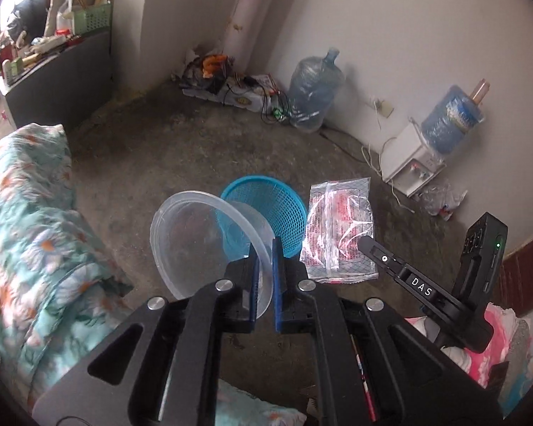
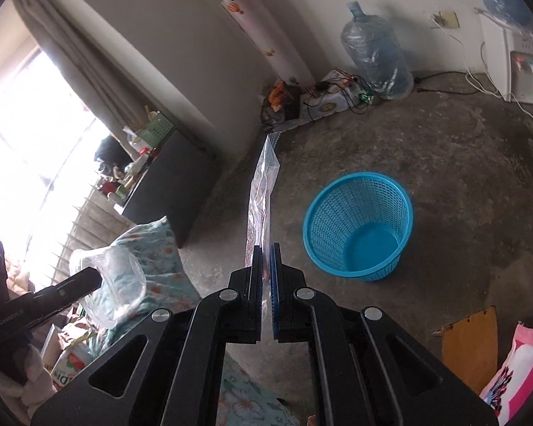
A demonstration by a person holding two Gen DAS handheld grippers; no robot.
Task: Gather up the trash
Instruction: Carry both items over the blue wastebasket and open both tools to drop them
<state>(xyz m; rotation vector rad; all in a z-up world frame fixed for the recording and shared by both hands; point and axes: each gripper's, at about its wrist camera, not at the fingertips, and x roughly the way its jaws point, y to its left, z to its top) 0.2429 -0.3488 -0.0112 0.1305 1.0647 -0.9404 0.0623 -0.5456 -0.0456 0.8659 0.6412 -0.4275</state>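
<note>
My left gripper (image 1: 265, 254) is shut on the rim of a clear plastic bowl (image 1: 192, 245), held on edge in the air in front of the blue mesh basket (image 1: 284, 209). The bowl also shows in the right wrist view (image 2: 113, 284). My right gripper (image 2: 265, 259) is shut on a clear plastic bag with red print (image 2: 261, 198), seen edge-on and upright. In the left wrist view the bag (image 1: 337, 227) hangs flat just right of the basket. The blue basket (image 2: 359, 227) stands upright on the concrete floor, with nothing inside, to the right of the bag.
A floral quilt (image 1: 28, 220) lies at the left. A blue water jug (image 1: 314, 88), a white water dispenser (image 1: 412, 163) with cables, and a cluttered box (image 1: 231, 88) stand along the wall. A dark cabinet (image 1: 60, 74) stands far left. Crumpled plastic (image 1: 440, 198) lies by the dispenser.
</note>
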